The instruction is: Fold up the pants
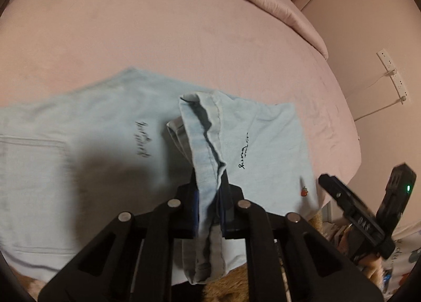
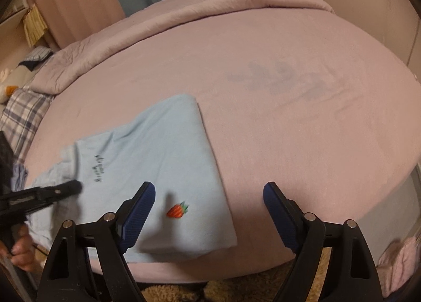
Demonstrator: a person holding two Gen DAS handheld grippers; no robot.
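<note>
Light blue pants [image 1: 92, 144] lie on a pink bed, partly folded, with dark script and a small strawberry patch [image 2: 177, 210]. My left gripper [image 1: 209, 191] is shut on a bunched hem of the pants [image 1: 205, 128] and holds it lifted above the rest of the fabric. My right gripper [image 2: 208, 194] is open and empty, just above the near edge of the pants [image 2: 163, 149]; its left finger [image 2: 139, 210] is over the cloth beside the strawberry. The left gripper also shows in the right wrist view [image 2: 47, 191], blurred.
The pink bed sheet [image 2: 289, 117] spreads far and right. A rolled pink duvet [image 2: 184, 15] lies along the far edge. A plaid pillow [image 2: 21, 115] is at left. A wall power strip [image 1: 392, 75] is at right. Brown shaggy rug [image 2: 171, 291] lies below the bed edge.
</note>
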